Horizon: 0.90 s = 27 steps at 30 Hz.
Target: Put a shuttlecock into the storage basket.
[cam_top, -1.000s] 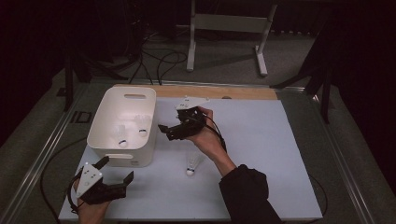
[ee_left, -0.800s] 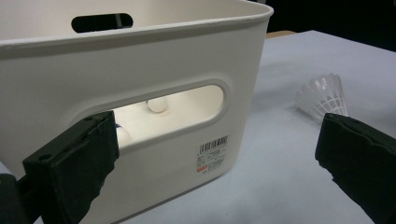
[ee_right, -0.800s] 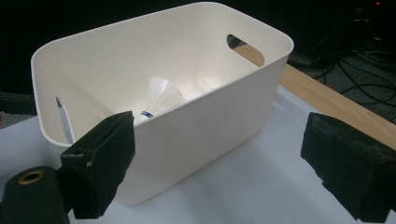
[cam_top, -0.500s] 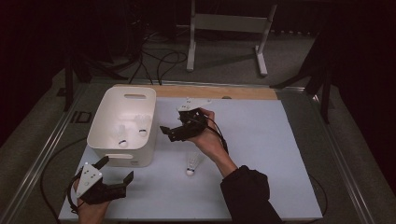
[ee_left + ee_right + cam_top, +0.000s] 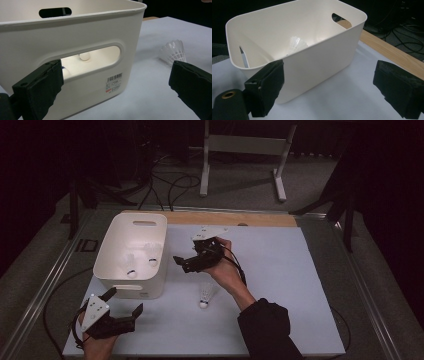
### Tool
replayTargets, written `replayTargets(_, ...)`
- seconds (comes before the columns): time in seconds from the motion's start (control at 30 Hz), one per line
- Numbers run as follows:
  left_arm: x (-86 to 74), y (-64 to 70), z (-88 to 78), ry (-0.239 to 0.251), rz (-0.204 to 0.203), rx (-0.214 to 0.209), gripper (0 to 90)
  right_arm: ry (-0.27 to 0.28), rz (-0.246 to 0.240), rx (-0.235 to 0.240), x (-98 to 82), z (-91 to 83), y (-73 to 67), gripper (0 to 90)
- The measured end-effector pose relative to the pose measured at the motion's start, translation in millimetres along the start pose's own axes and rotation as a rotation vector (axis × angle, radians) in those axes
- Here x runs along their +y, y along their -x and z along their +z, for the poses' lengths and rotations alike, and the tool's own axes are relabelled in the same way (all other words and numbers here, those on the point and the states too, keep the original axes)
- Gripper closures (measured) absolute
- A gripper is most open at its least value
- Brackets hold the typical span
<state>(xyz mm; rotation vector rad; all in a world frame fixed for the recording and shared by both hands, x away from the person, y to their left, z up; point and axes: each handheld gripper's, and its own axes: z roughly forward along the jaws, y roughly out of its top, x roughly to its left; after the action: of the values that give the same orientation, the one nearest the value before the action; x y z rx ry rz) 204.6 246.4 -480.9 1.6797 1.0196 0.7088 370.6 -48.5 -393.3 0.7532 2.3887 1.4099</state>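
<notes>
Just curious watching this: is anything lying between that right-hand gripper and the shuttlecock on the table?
Nothing visible. The right gripper hangs open beside the white bin, and the shuttlecock lies on bare table nearer the person.

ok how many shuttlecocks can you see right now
3. Two shuttlecocks lie inside the white bin, and one shuttlecock lies on the table right of it. The bin's walls may hide more.

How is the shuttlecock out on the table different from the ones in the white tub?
The shuttlecock on the table lies alone on the white mat, beside the right claw; the shuttlecocks in the tub are two, enclosed by the white tub. All are white with round cork tips.
</notes>
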Motion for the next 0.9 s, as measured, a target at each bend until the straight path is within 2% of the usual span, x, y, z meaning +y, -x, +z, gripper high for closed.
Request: replayTargets(0.9, 0.1, 0.1, -0.1, -0.006, 0.005, 0.000, 0.2, -0.004, 0.013, -0.001, -13.2, -4.8, 3.7, 9.9)
